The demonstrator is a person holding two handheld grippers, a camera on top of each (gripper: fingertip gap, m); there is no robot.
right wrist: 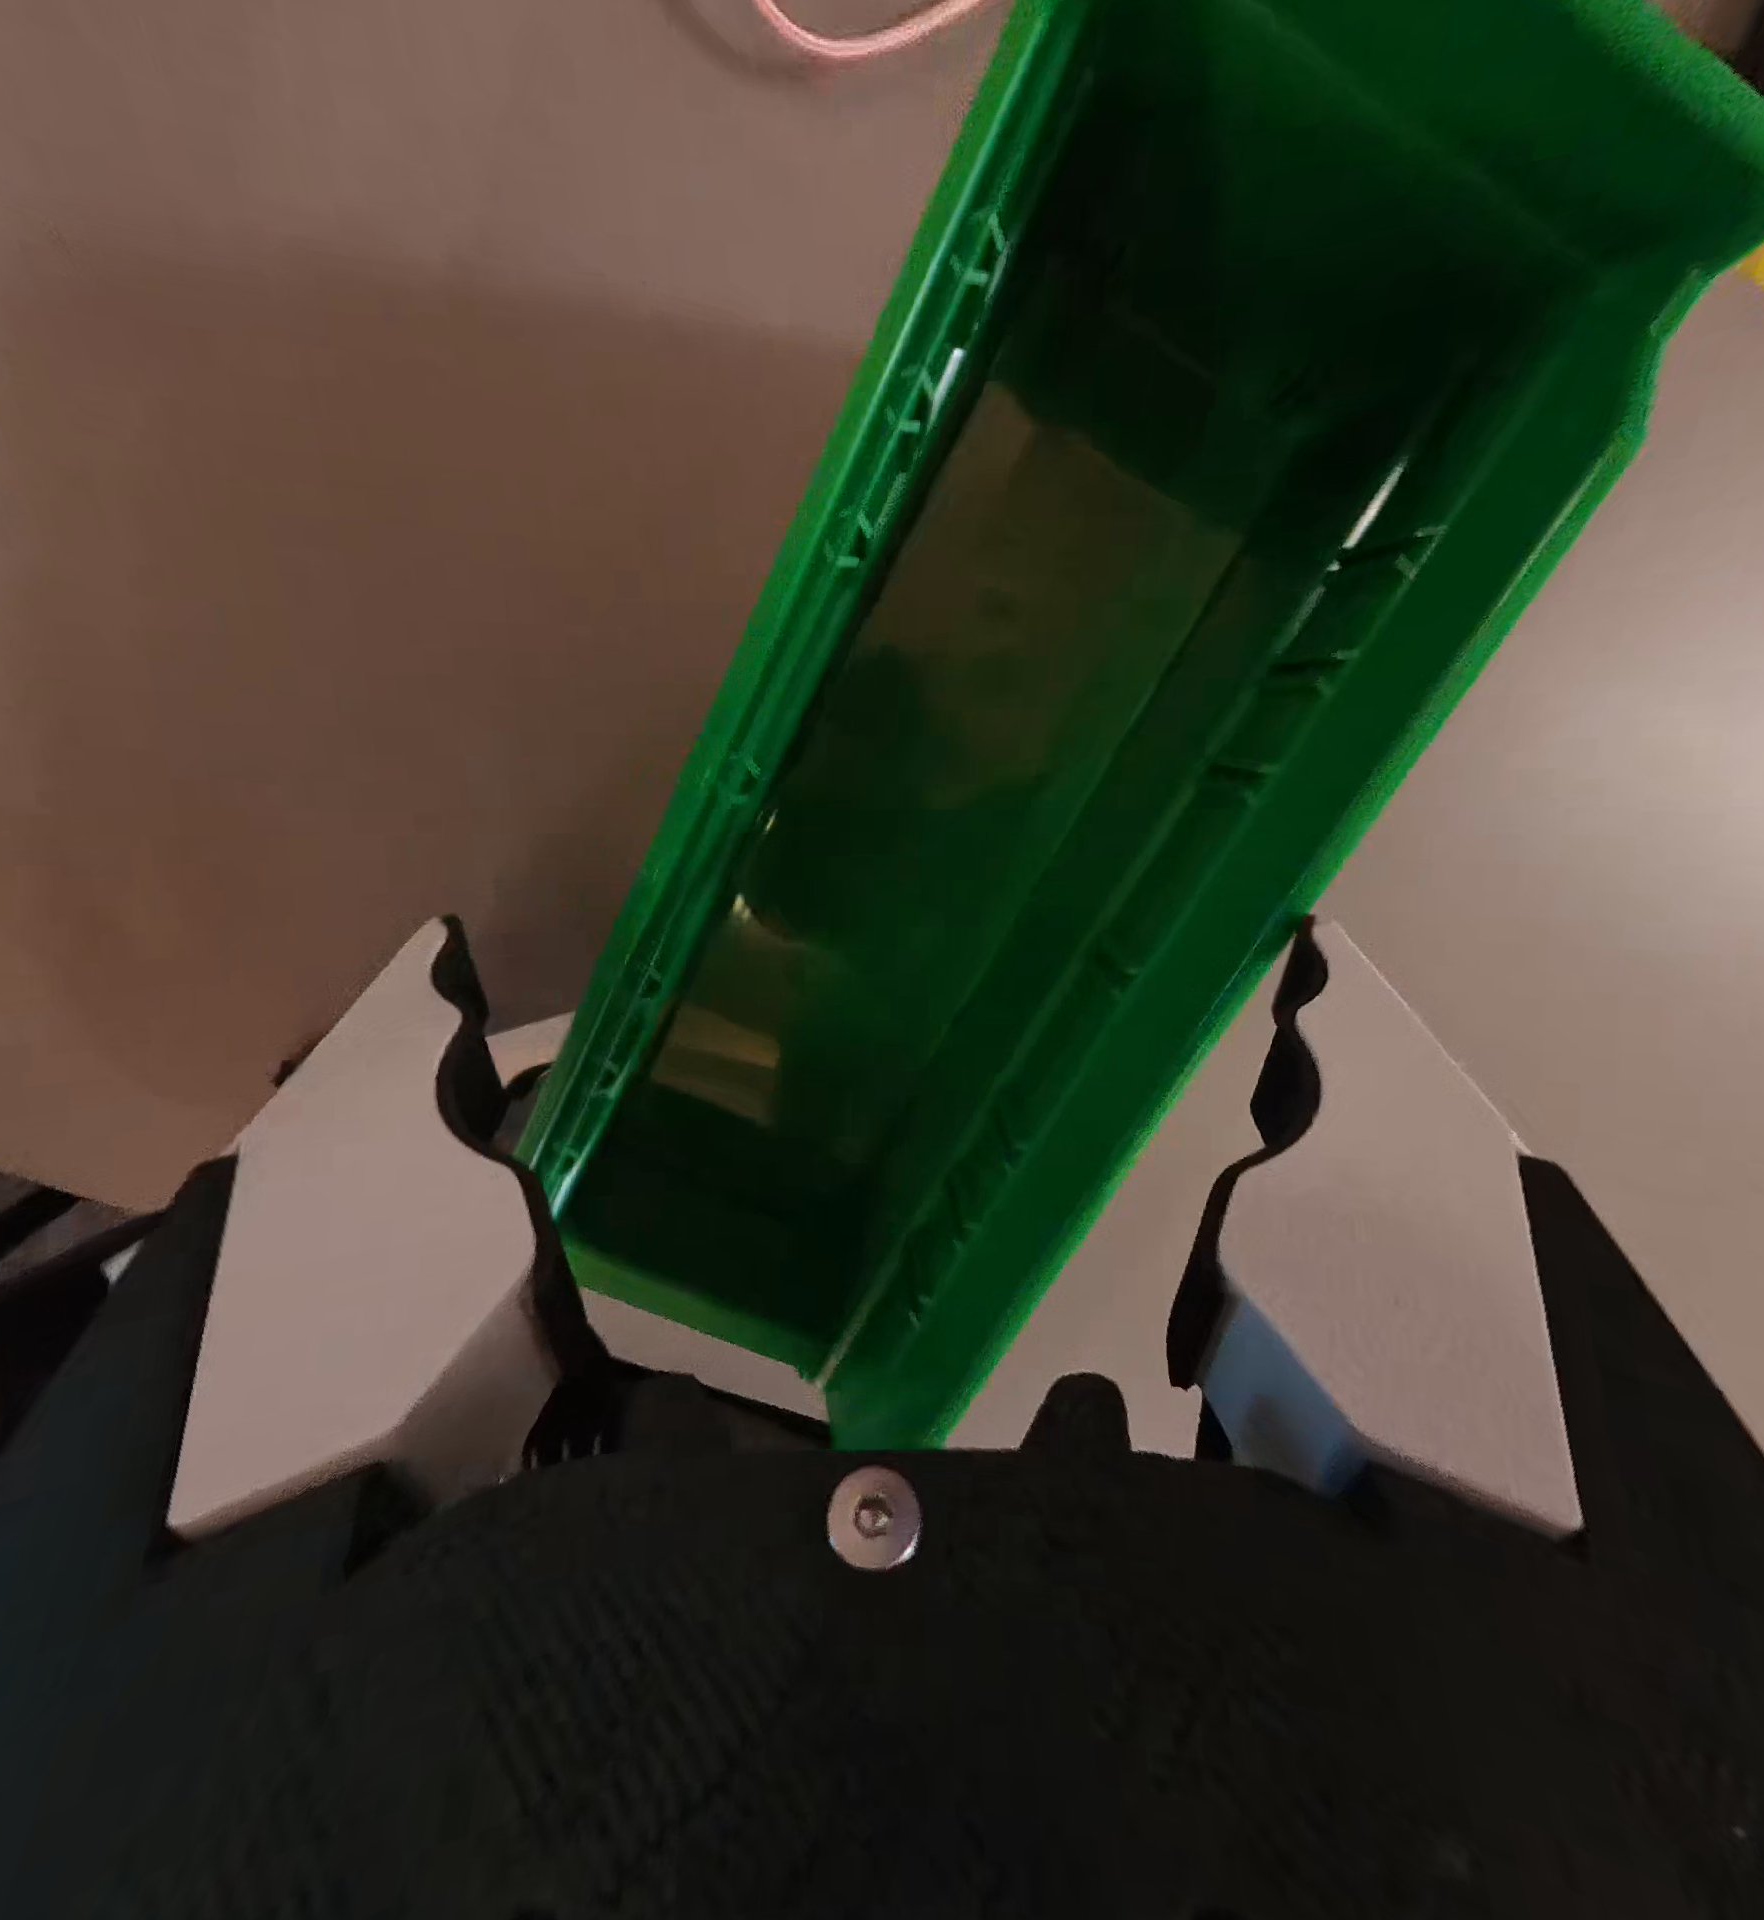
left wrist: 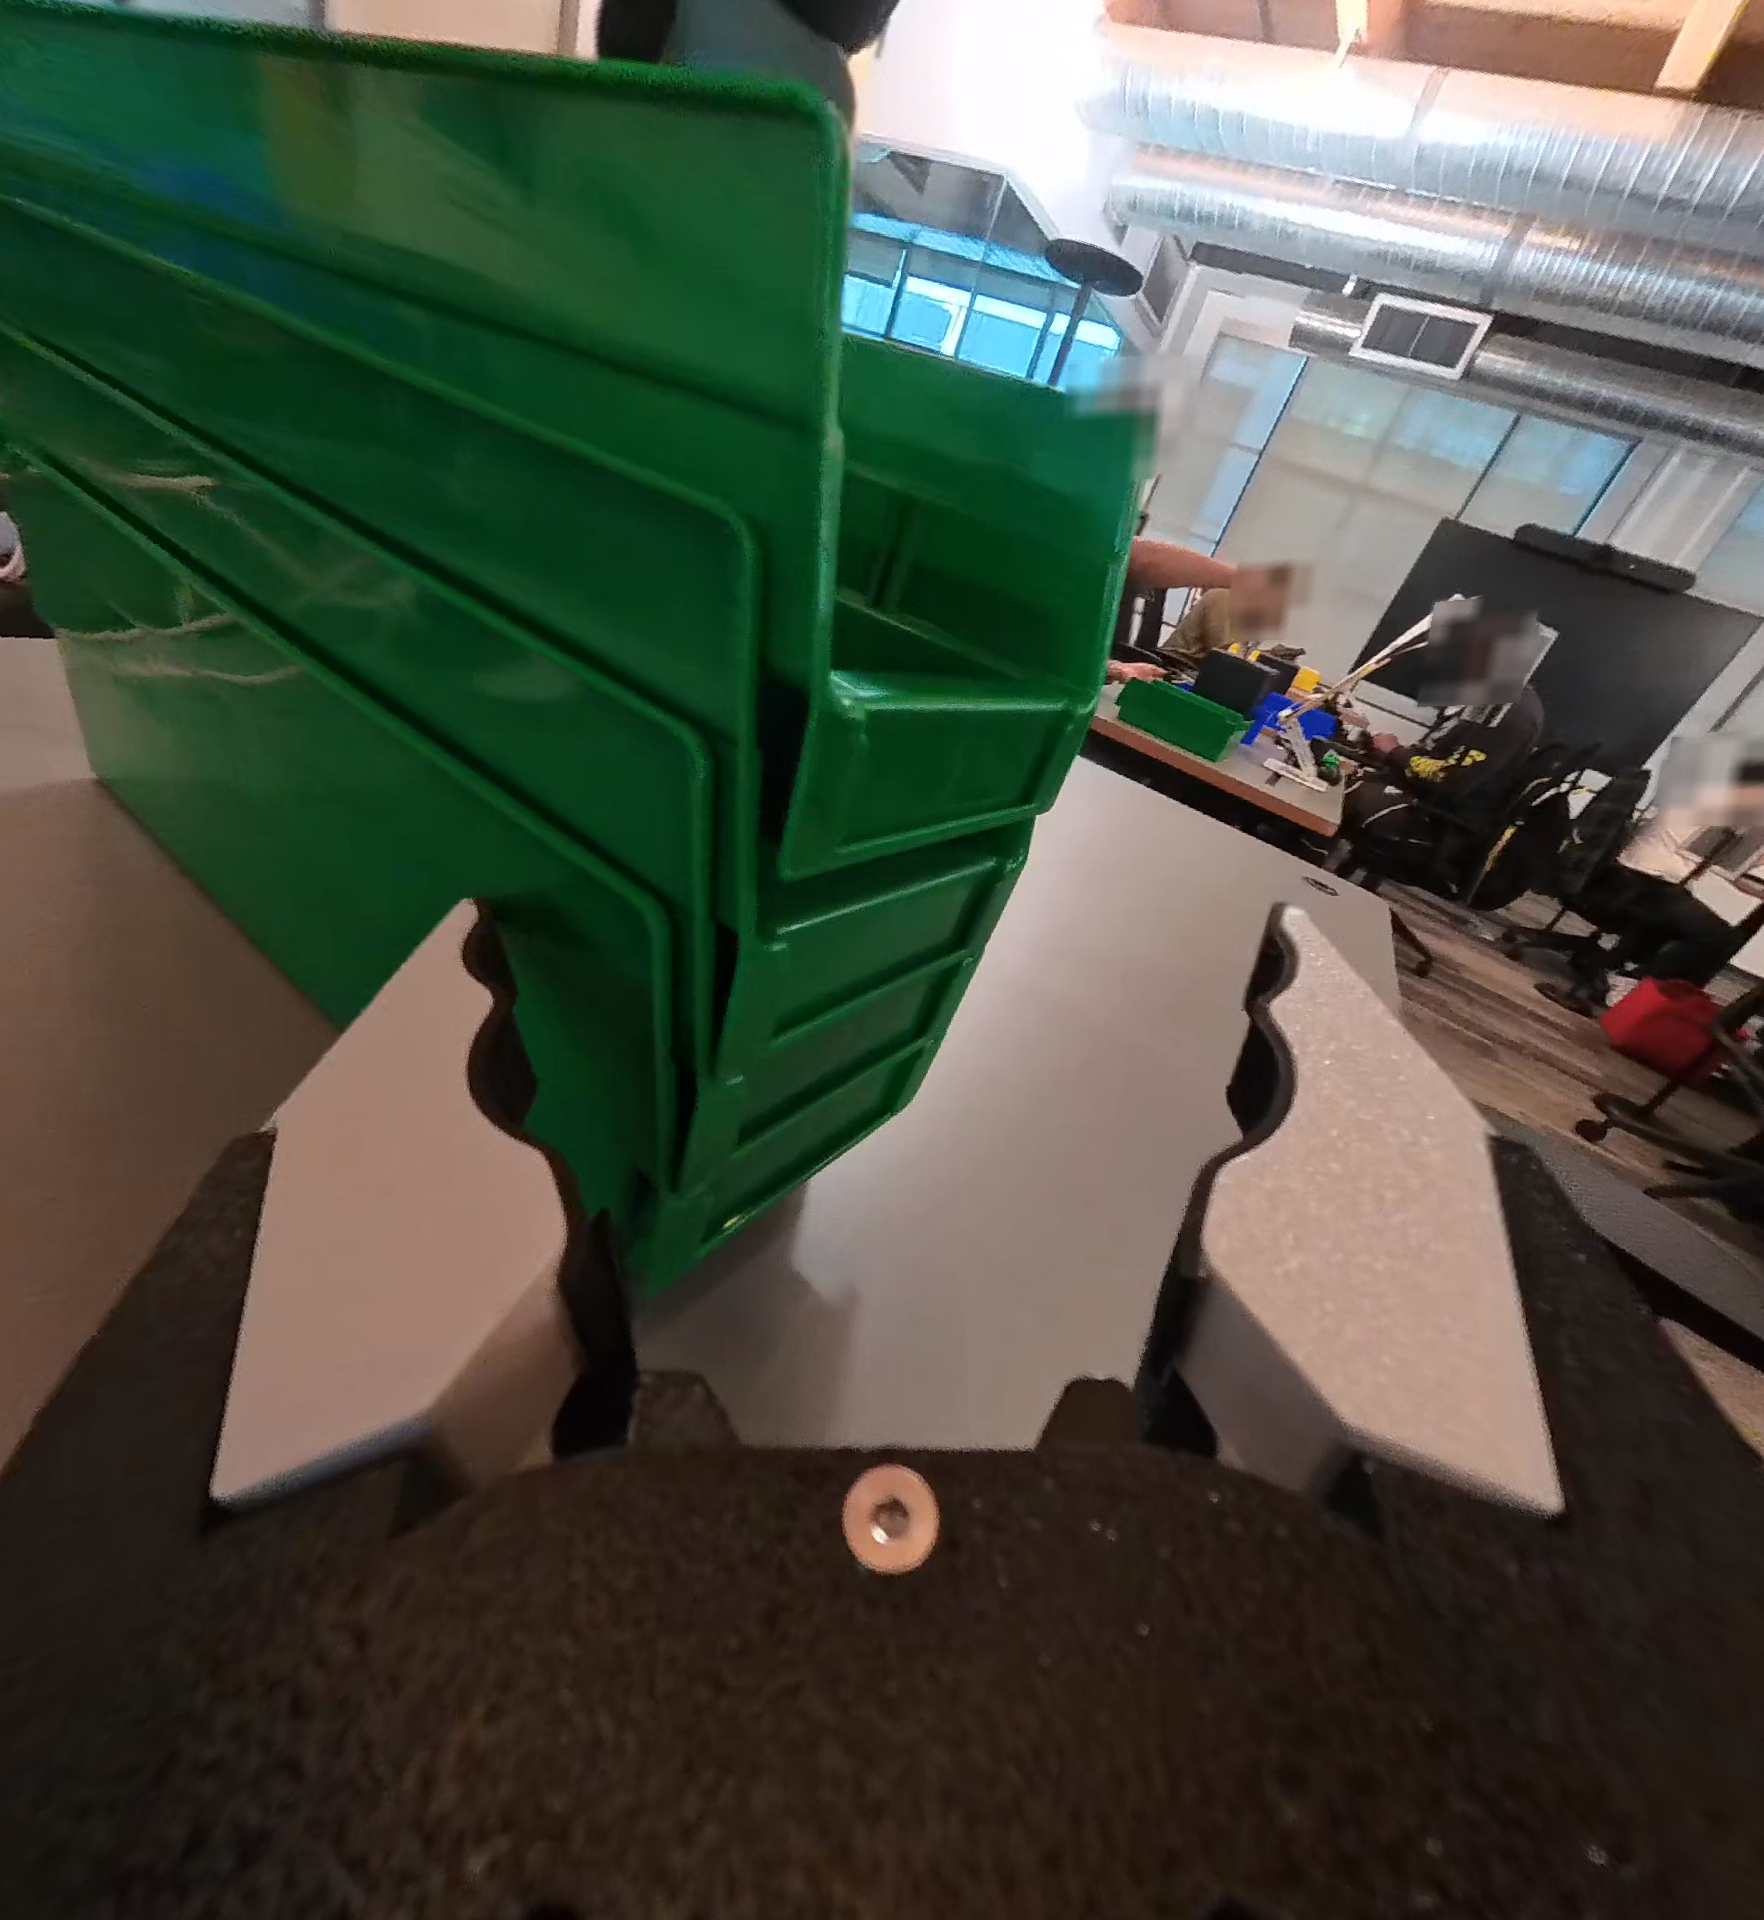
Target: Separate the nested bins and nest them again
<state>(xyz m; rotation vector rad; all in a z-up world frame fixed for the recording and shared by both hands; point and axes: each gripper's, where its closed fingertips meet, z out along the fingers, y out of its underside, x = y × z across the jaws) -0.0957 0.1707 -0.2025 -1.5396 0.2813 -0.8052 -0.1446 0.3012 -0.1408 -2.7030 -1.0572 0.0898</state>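
A stack of several nested green bins (left wrist: 390, 623) stands on the grey table (left wrist: 1013, 1195), filling the left and middle of the left wrist view. The top bin (left wrist: 545, 260) sits higher and is raised out of the ones below. My left gripper (left wrist: 873, 935) is open and empty, low at the stack's near corner, with its left finger (left wrist: 390, 1143) beside the bottom bins. In the right wrist view I look down into a green bin (right wrist: 1065, 623) from above. My right gripper (right wrist: 876, 930) is open, its jaws spread wide on either side of the bin's near end.
A pink cable (right wrist: 836, 36) lies on the table (right wrist: 286, 520) beyond the bin. Past the table's far edge, people sit on office chairs at desks, with another green bin (left wrist: 1179, 717) on one desk and a red object (left wrist: 1657, 1023) on the floor.
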